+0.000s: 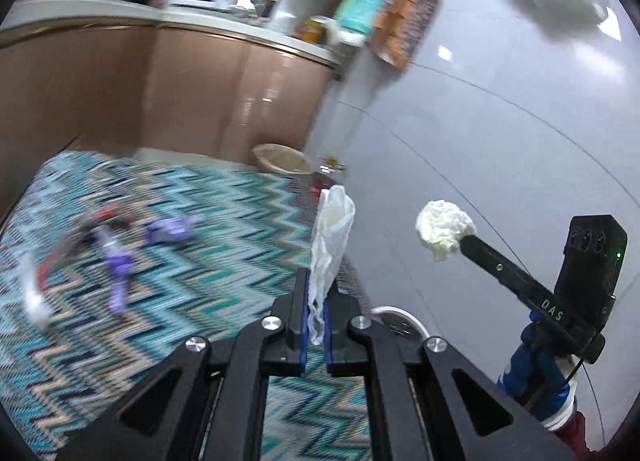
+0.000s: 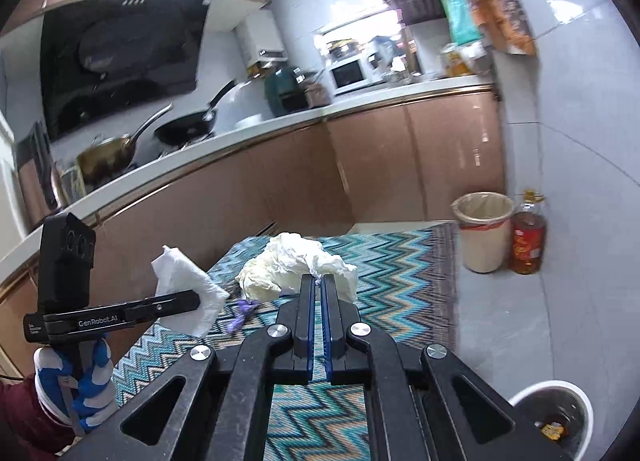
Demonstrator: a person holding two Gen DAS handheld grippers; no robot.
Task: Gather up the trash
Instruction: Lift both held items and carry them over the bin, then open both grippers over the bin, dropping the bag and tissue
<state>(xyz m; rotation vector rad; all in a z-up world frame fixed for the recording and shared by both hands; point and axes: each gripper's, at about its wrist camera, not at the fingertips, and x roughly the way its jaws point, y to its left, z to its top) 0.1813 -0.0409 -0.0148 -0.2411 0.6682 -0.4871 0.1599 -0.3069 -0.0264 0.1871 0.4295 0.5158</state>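
Note:
In the left wrist view my left gripper (image 1: 318,287) is shut on a limp white tissue (image 1: 332,233) that sticks up past its fingertips. My right gripper (image 1: 466,245) enters from the right, shut on a crumpled white paper wad (image 1: 444,229). The right wrist view shows the right gripper (image 2: 318,280) clamped on that wad (image 2: 296,261), while the left gripper (image 2: 195,300) holds its tissue (image 2: 184,281) at the left. Both hover over a zigzag rug (image 2: 392,281). Purple wrappers (image 1: 168,231) and a white scrap (image 1: 36,301) lie blurred on the rug.
A beige bin with a liner (image 2: 484,229) stands at the rug's far corner beside an oil bottle (image 2: 528,237). A white bin (image 2: 560,393) with scraps inside sits at the lower right. Brown kitchen cabinets (image 2: 360,165) run along the back. A gloved hand (image 2: 88,385) holds the left gripper.

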